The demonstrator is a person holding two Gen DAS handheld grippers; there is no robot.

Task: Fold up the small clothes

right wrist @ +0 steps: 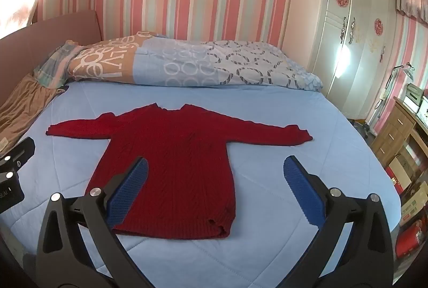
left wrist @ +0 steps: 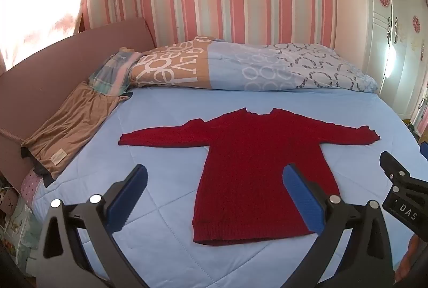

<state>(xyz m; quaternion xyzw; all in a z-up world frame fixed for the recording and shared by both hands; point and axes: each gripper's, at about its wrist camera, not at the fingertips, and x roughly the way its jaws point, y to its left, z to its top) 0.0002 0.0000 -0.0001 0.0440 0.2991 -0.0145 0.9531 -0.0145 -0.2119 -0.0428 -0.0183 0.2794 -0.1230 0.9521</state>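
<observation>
Sweater: we see the red knitted sweater (left wrist: 256,170) lying flat on the blue quilted bedspread (left wrist: 149,229), near the middle of the bed, sleeves stretched out to either side and hem toward us. Laid open like this, every edge is reachable, which is what a fold needs at its start.

Left gripper: our left gripper (left wrist: 214,194) hangs above the hem's left corner with its blue pads wide apart and nothing between them. We judge it is placed there to come down on that side of the garment.

Right gripper: the right gripper (right wrist: 215,190) is likewise spread open and empty, over the hem's right part and the bare bedspread beside it. Its mount (left wrist: 401,191) shows at the edge of the left view, so the two tools sit near each other.

Stage: no fold is made yet; we take this as the approach.

Surroundings: a rolled duvet (left wrist: 240,66) lies along the far side and a tan garment (left wrist: 69,125) by the headboard, both well apart from the sweater, leaving room to fold.

Doubt: the fisheye bends the scene, so how high the pads sit above the knit we cannot tell.
</observation>
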